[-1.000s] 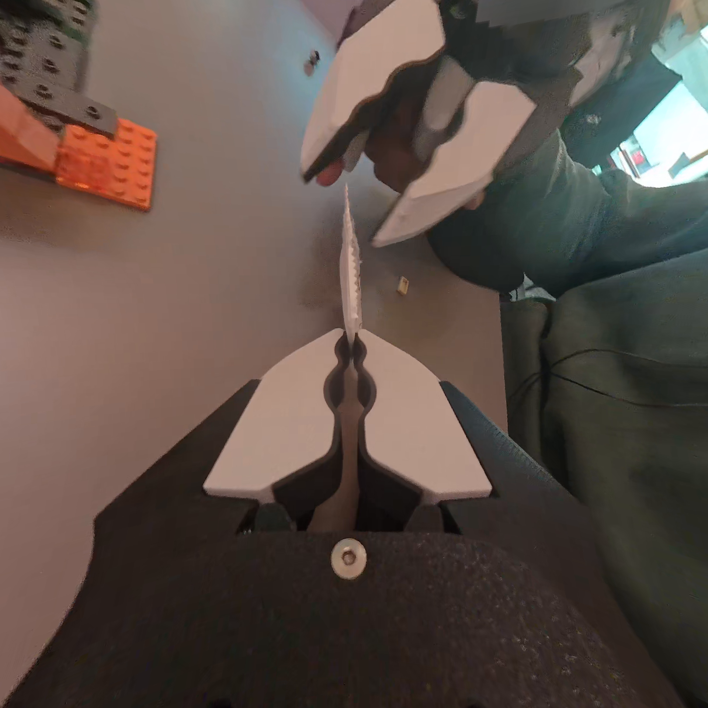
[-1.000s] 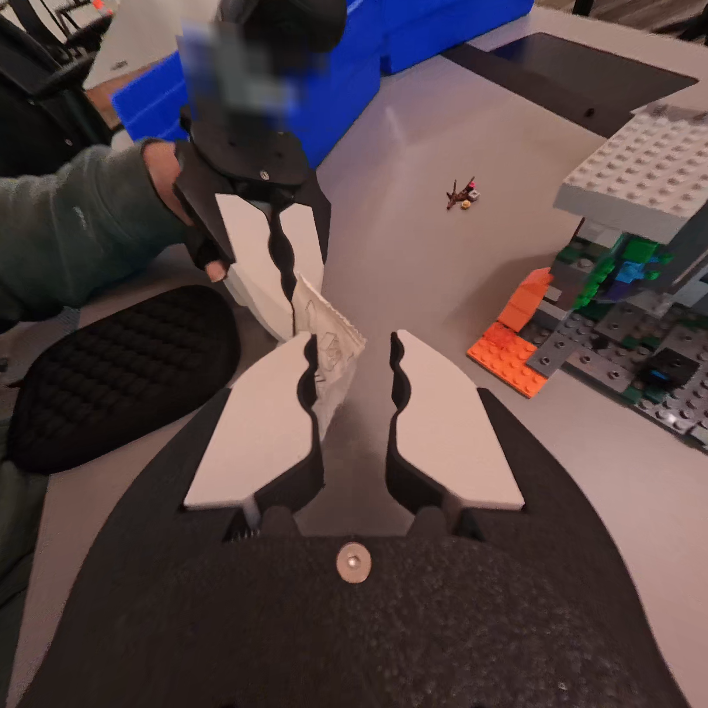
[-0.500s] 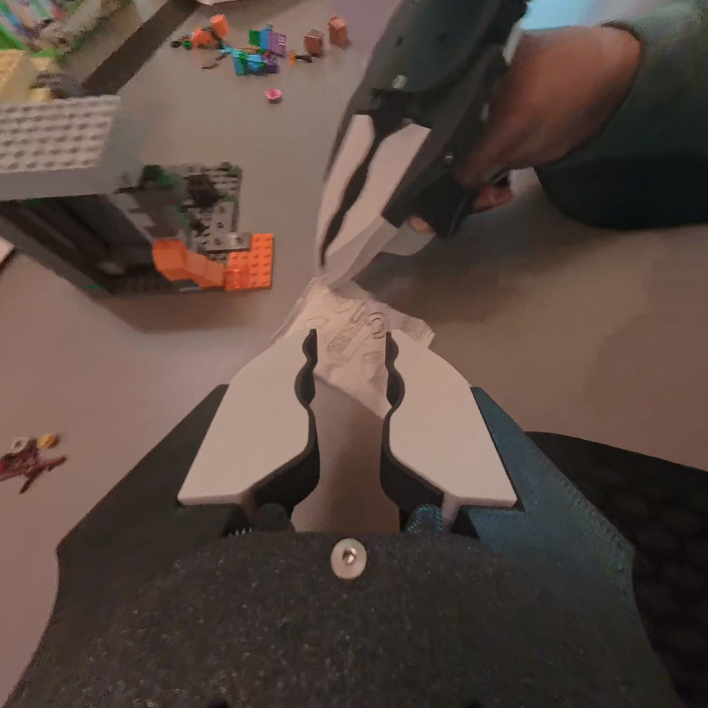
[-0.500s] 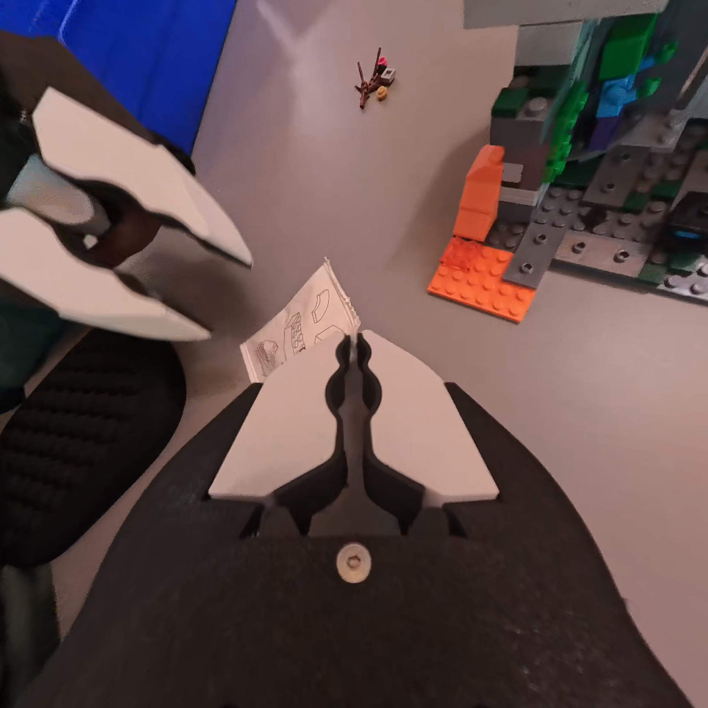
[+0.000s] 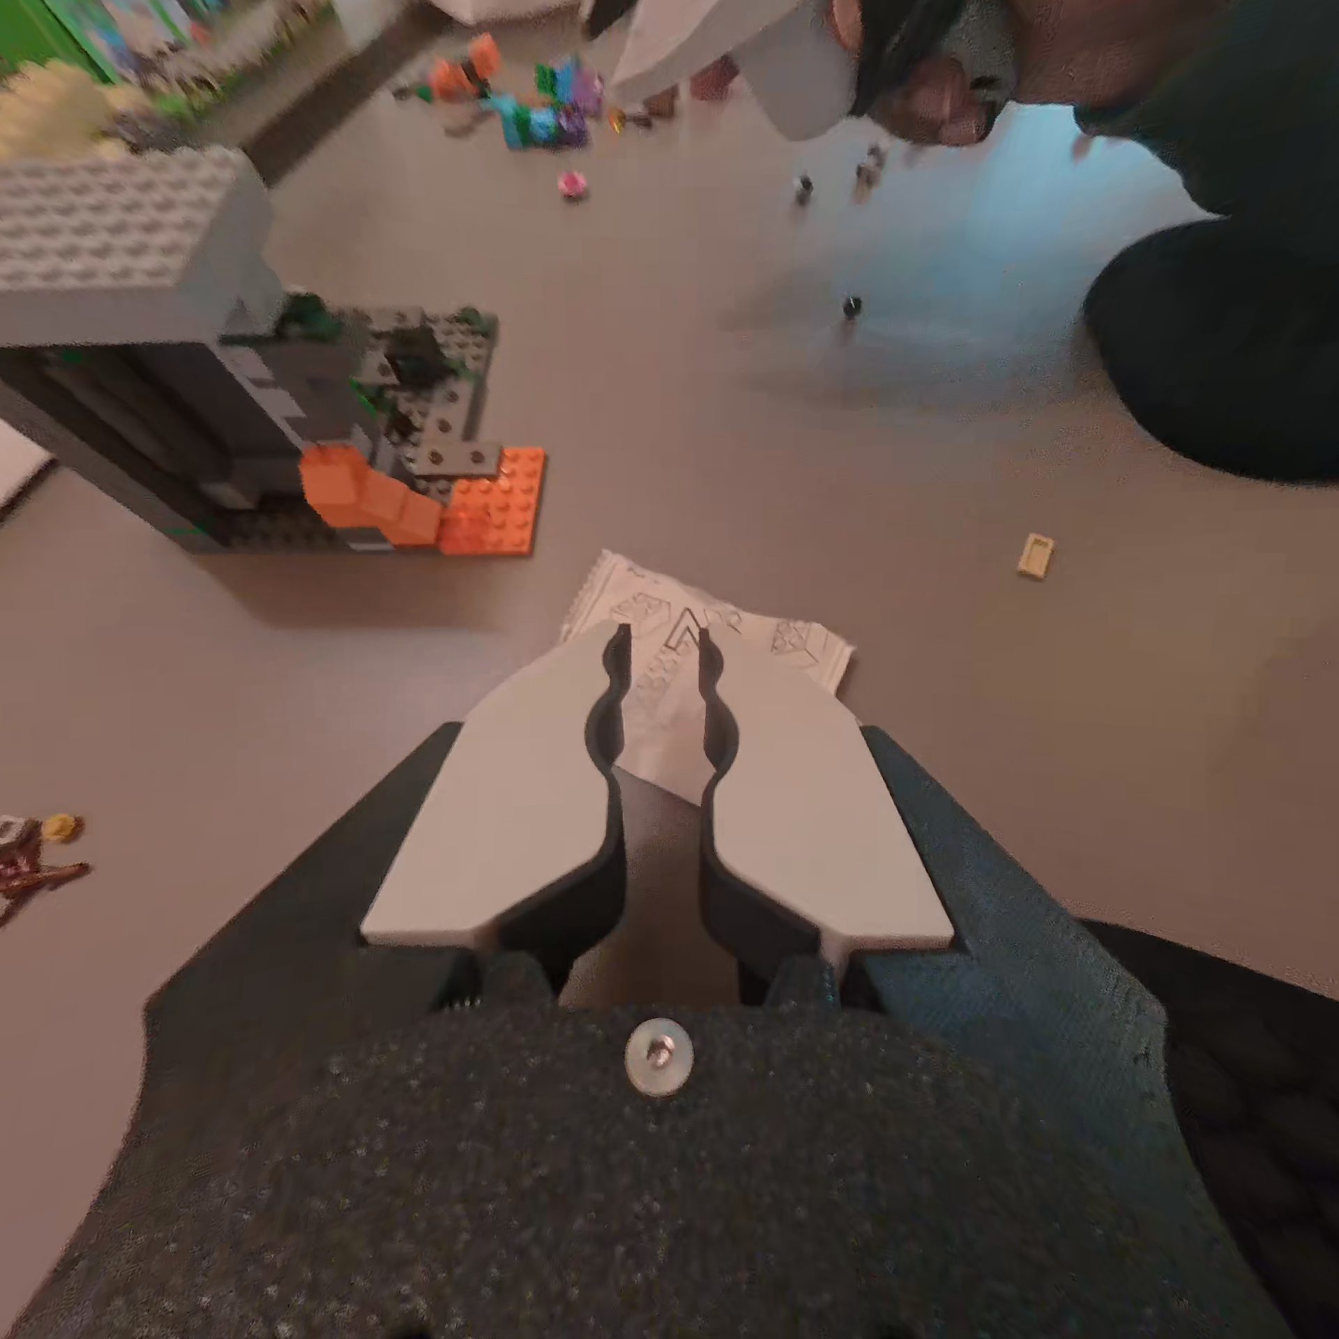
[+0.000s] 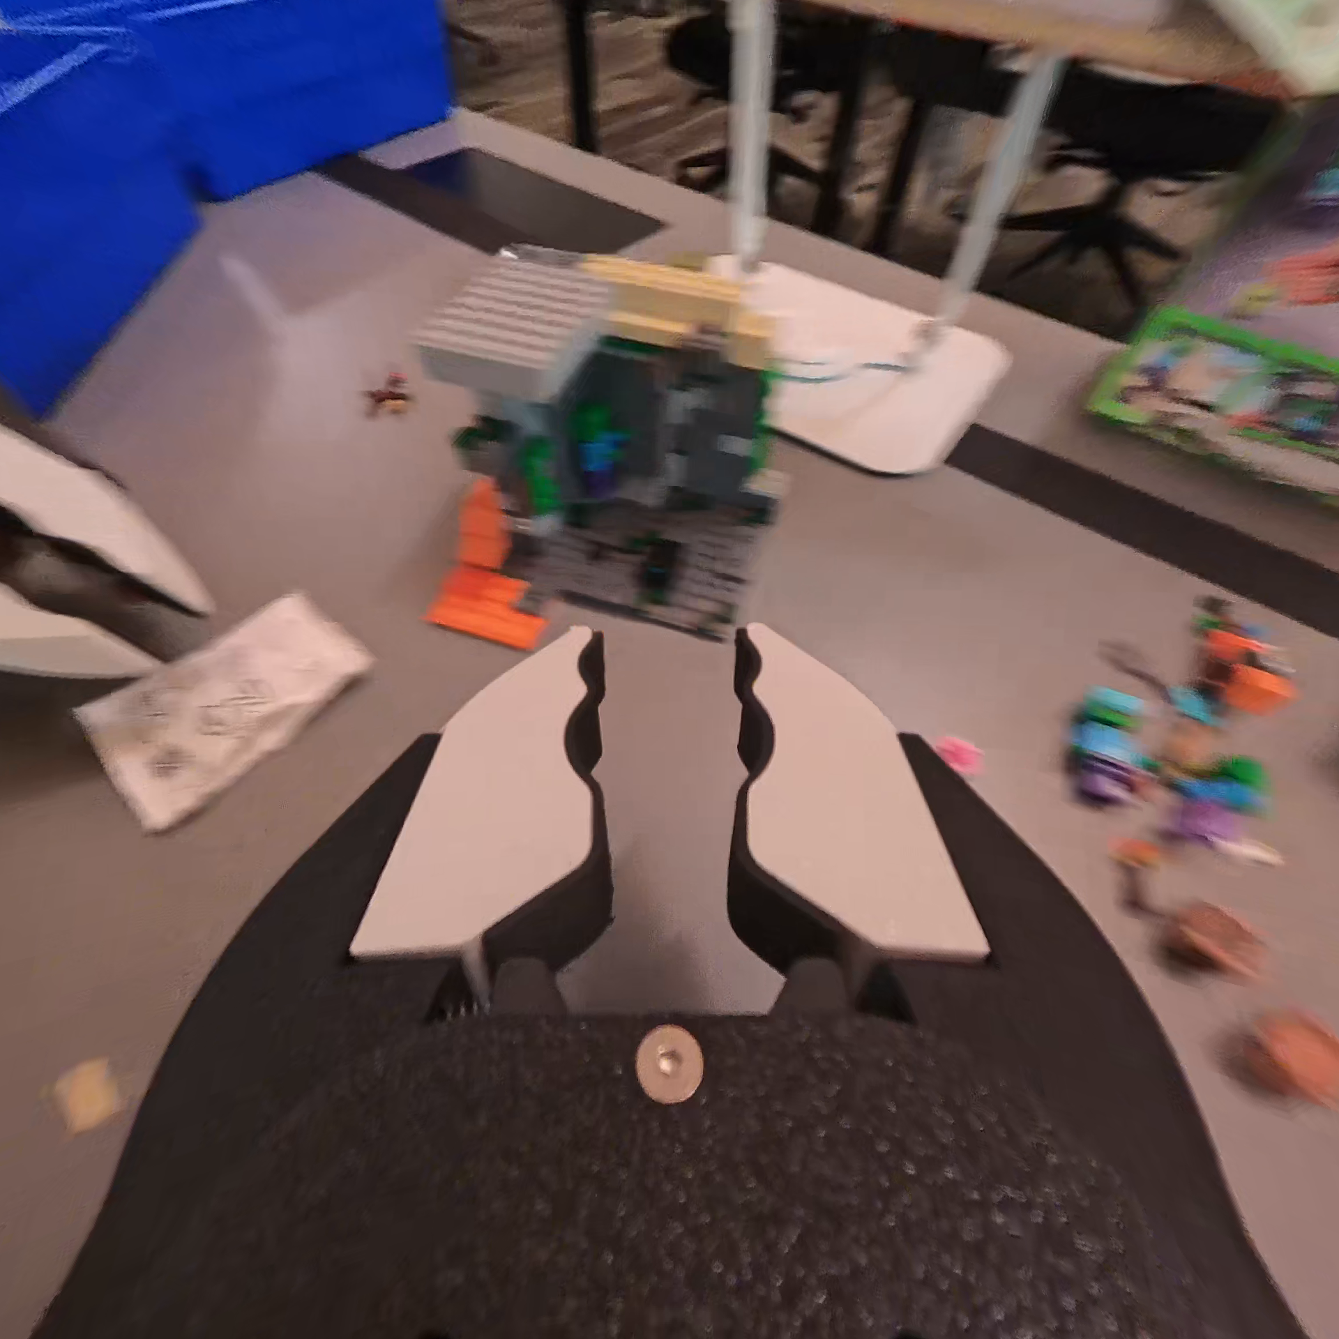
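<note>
grey table [image 5: 724,435]; white paper bag [image 5: 724,623]; brick building [image 5: 290,435]; loose bricks [image 6: 1188,761]; tan tile [image 5: 1036,556]

Bare grey tabletop [image 5: 761,435] lies open between the multicoloured brick-built model with its orange studded plate [image 5: 493,507] and the black padded cushion [image 5: 1232,348]. A flat white printed paper bag [image 5: 790,645] lies just below the model. Scattered small colourful brick pieces [image 6: 1188,761] crowd the right side.

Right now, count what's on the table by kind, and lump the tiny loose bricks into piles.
Brick building: 1
White paper bag: 1
Piles of loose bricks: 1
Green box: 1
Blue bin: 1
White stand base: 1
Total: 6
</note>
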`<state>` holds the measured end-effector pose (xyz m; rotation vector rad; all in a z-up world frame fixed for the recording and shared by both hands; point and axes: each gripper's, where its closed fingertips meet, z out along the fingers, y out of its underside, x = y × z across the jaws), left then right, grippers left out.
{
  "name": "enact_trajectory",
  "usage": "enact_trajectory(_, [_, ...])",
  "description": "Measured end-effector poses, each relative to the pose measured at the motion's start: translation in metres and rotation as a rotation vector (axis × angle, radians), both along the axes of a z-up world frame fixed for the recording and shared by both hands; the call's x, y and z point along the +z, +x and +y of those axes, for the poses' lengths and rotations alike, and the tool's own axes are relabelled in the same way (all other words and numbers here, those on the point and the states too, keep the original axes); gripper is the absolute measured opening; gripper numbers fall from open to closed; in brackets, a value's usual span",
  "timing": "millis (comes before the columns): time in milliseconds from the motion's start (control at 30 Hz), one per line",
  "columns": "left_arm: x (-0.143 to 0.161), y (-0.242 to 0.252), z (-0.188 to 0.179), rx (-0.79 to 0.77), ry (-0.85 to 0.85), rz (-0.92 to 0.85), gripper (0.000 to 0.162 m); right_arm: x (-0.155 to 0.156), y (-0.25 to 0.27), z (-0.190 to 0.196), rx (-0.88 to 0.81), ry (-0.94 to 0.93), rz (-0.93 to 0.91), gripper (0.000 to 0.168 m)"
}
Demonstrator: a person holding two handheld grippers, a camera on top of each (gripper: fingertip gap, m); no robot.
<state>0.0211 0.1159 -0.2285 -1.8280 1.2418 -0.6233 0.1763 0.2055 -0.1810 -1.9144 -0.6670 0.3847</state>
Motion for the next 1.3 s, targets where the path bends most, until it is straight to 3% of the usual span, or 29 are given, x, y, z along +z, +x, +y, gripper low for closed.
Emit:
enact_trajectory(133, [0.011,-0.001,0.010,0.056,0.082,-0.066,0.013,0.000,0.094,0.025,-0.192,0.003,-0.034,0.032])
enact_trajectory(267, [0.015,-0.005,0.022,0.120,0.143,-0.111,0.008,-0.030,0.149,0.044,-0.237,-0.050,-0.170,0.032])
enact_trajectory(433, [0.020,-0.008,0.034,0.182,0.249,-0.123,0.005,-0.057,0.123,0.041,-0.022,-0.157,-0.258,0.020])
enact_trajectory(567, [0.025,-0.010,0.037,0.200,0.306,-0.134,0.003,-0.075,0.133,0.050,-0.089,-0.228,-0.361,0.027])
enact_trajectory(733, [0.027,-0.012,0.039,0.203,0.316,-0.154,0.002,-0.081,0.143,0.061,-0.120,-0.257,-0.357,0.033])
enact_trajectory(867, [0.026,-0.010,0.037,0.188,0.326,-0.138,0.002,-0.082,0.142,0.067,-0.129,-0.281,-0.326,0.028])
enact_trajectory(967, [0.024,-0.008,0.035,0.173,0.346,-0.118,0.002,-0.083,0.148,0.067,-0.157,-0.297,-0.333,0.007])
enact_trajectory(1067, [0.022,-0.007,0.033,0.161,0.356,-0.100,0.002,-0.083,0.149,0.064,-0.140,-0.281,-0.358,0.004])
enact_trajectory(1200, [0.022,-0.006,0.031,0.152,0.367,-0.101,0.003,-0.066,0.120,0.051,0.037,-0.130,-0.374,0.003])
enact_trajectory(1300, [0.021,-0.003,0.028,0.124,0.379,-0.086,0.006,-0.038,0.066,0.017,0.259,0.006,-0.322,0.003])
